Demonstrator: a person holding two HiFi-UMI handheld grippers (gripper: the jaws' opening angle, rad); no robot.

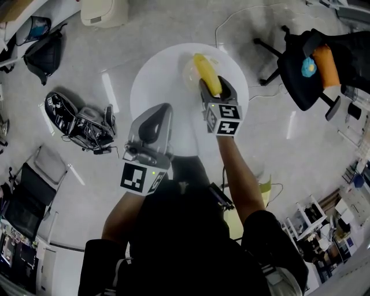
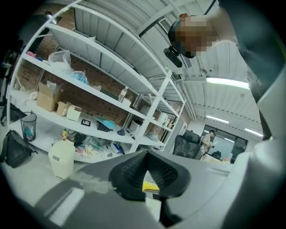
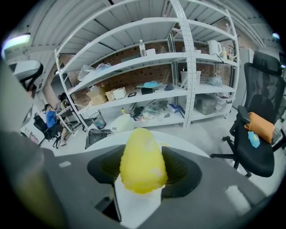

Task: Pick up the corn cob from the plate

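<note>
The person's forearms reach forward from a dark-clothed torso, one gripper in each hand. The left gripper (image 1: 161,111) hangs nearest, over the near edge of the round white tabletop (image 1: 153,81). Its jaws are narrow, the ribbed pads meeting at the tips, with nothing between them. The right gripper (image 1: 217,87) sits further out over the tabletop, angled downward. Its jaws stand wide and are clamped on the corn cob (image 1: 206,68). The right gripper view shows both pads pressing the flanks of the cob's thick yellow end, with the tapered end pointing away from the gripper. In the head view the cob extends beyond the jaw tips, above a faint pale plate (image 1: 188,71) on the far half of the tabletop. Whether the cob is clear of the plate cannot be told. On the floor to the left lie a heap of equipment (image 1: 84,124) and a dark bag (image 1: 43,52). To the right stands a black office chair (image 1: 296,78) carrying an orange cushion (image 1: 326,65). A white bin (image 1: 104,11) stands beyond the tabletop. White shelving (image 3: 178,58), loaded with boxes and clutter, lines the brick wall behind.
</note>
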